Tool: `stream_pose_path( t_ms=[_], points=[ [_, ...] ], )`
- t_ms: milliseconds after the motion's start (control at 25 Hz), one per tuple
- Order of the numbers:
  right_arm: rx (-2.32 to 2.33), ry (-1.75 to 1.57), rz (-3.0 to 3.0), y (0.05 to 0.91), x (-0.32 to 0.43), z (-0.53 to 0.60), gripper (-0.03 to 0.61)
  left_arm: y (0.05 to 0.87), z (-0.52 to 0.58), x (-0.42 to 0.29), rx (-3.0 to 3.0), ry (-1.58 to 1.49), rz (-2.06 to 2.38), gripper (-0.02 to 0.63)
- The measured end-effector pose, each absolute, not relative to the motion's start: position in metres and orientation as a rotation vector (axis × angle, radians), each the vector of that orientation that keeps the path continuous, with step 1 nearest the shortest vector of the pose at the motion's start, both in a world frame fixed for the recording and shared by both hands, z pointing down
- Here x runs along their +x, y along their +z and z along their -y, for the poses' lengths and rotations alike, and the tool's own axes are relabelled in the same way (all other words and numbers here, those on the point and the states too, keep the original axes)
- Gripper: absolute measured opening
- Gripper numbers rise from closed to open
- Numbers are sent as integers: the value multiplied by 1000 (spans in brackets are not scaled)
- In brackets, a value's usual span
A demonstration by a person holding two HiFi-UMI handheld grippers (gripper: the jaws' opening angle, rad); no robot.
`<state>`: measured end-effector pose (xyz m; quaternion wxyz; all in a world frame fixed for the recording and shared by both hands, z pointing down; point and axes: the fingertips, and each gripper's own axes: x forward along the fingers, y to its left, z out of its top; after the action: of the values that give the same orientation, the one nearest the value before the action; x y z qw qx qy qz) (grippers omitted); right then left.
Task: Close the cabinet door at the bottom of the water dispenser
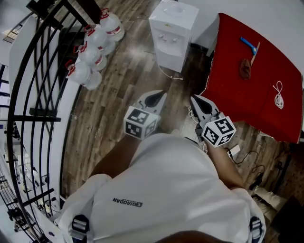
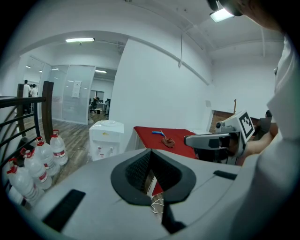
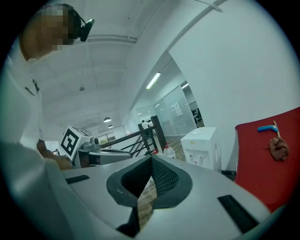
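— Water dispenser [image 1: 172, 28]: where do we have it?
— At twelve o'clock from our two grippers in the head view. It is white and stands on the wood floor [image 1: 118, 90] near the white wall [image 1: 266, 14], well apart from us. Its taps [image 1: 165, 36] face us. We cannot tell how its bottom cabinet door stands.
— And our tongs?
— Both are clenched on nothing. Our left gripper [image 1: 161, 94] has its tips together with nothing between them, and our right gripper [image 1: 194, 98] is the same. We hold them side by side, apart from each other, both pointing toward the dispenser.
— What else do we see around it?
— Water bottles [image 1: 92, 52] with red caps stand at ten o'clock, beside the black railing [image 1: 33, 114]. At two o'clock a red table [image 1: 247, 104] bears a blue-handled tool [image 1: 248, 43], a brown rag [image 1: 244, 69] and a white cord [image 1: 278, 94].
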<state>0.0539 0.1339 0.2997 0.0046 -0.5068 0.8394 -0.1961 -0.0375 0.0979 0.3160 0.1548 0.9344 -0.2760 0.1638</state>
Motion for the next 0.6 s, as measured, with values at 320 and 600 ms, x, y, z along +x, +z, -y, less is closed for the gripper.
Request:
stream_pose_path(
  t_ms=[320,600],
  points=[
    [-1577,-619,-2641,303,49,-131,21,317,-96,-40,2676,472,798,-6],
    [-1587,-615,-2642,303,49,-130,21,317,-93,-38,2682,476,782,-7]
  ],
)
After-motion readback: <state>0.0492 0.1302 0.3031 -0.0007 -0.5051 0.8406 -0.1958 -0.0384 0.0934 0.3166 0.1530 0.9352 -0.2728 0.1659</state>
